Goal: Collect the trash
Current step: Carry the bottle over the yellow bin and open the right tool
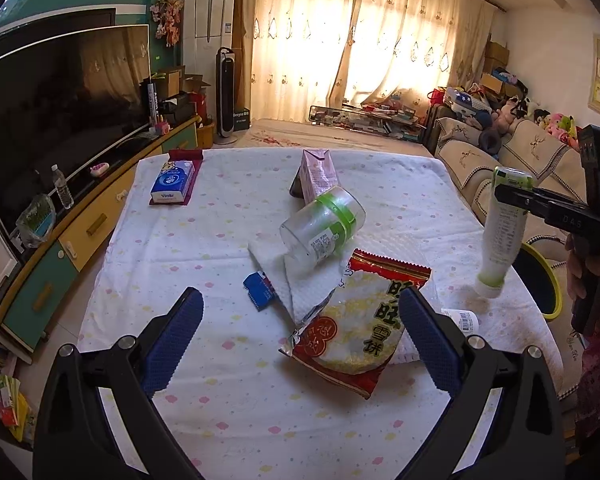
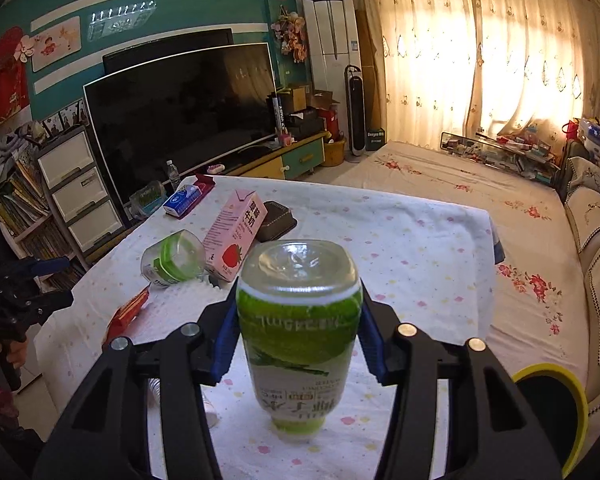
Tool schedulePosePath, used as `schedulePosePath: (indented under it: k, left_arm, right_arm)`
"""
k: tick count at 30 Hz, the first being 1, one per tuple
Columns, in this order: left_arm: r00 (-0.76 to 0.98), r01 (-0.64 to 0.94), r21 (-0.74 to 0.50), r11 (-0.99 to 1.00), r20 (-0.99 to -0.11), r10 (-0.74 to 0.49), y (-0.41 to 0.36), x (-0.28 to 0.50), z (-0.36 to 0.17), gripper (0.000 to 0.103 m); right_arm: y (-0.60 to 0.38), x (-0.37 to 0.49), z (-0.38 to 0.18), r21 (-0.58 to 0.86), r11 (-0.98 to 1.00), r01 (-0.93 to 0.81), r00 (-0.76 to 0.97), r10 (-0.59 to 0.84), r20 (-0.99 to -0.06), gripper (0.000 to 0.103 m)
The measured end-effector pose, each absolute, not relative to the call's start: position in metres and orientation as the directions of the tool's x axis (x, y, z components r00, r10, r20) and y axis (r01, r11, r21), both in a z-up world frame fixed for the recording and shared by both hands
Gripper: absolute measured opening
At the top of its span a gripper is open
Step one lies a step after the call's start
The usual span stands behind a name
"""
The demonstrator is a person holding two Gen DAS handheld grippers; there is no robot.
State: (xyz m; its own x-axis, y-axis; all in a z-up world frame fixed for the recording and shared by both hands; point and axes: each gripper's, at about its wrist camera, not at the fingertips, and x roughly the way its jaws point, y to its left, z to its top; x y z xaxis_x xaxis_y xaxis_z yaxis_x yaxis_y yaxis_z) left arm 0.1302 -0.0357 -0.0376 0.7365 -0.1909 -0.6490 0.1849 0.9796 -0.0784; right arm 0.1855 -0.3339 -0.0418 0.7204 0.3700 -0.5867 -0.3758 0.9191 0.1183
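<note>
My right gripper [image 2: 298, 332] is shut on a green-and-white plastic bottle [image 2: 298, 340], held upside down above the table's right side; it also shows in the left wrist view [image 1: 502, 232]. My left gripper [image 1: 300, 320] is open and empty, low over the table, with a red rice-cracker bag [image 1: 356, 332] between its fingers ahead. A clear bottle with a green band [image 1: 324, 228] lies on a white paper towel [image 1: 296, 280]. A pink milk carton [image 1: 318, 174] stands behind it. A small blue wrapper [image 1: 260, 286] lies left of the towel.
A black bin with a yellow rim [image 2: 556, 408] stands beside the table's right edge, also in the left wrist view [image 1: 540, 284]. A blue tissue pack [image 1: 172, 182] sits at the far left. A sofa [image 1: 520, 160] is to the right, a TV cabinet [image 1: 80, 236] to the left.
</note>
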Motion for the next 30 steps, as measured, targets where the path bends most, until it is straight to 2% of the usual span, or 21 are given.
schedulePosePath:
  k: [6, 17, 22, 25, 30]
  left_arm:
    - [0.734, 0.194, -0.076, 0.978, -0.650, -0.196, -0.038, 0.128, -0.038, 0.097]
    - [0.734, 0.210, -0.066, 0.975, -0.648, -0.202, -0.044, 0.127, -0.038, 0.097]
    - [0.729, 0.225, -0.063, 0.972, -0.651, -0.211, -0.048, 0.129, -0.040, 0.097]
    - [0.724, 0.229, -0.065, 0.971, -0.655, -0.215, -0.048, 0.131, -0.042, 0.097]
    - [0.718, 0.231, -0.064, 0.971, -0.662, -0.215, -0.051, 0.134, -0.045, 0.097]
  right_arm:
    - [-0.335, 0.176, -0.047, 0.131, 0.922, -0.366, 0.711, 0.367, -0.600, 0.049]
    - [-0.355, 0.164, -0.036, 0.150, 0.934, -0.325, 0.754, 0.352, -0.555, 0.049]
    - [-0.400, 0.150, -0.026, 0.144, 0.970, -0.197, 0.806, 0.244, -0.539, 0.049]
    - [-0.441, 0.142, -0.030, 0.139, 0.988, -0.062, 0.828, 0.129, -0.546, 0.049]
    - [-0.503, 0.140, -0.065, 0.092, 0.982, 0.163, 0.791, -0.074, -0.607, 0.049]
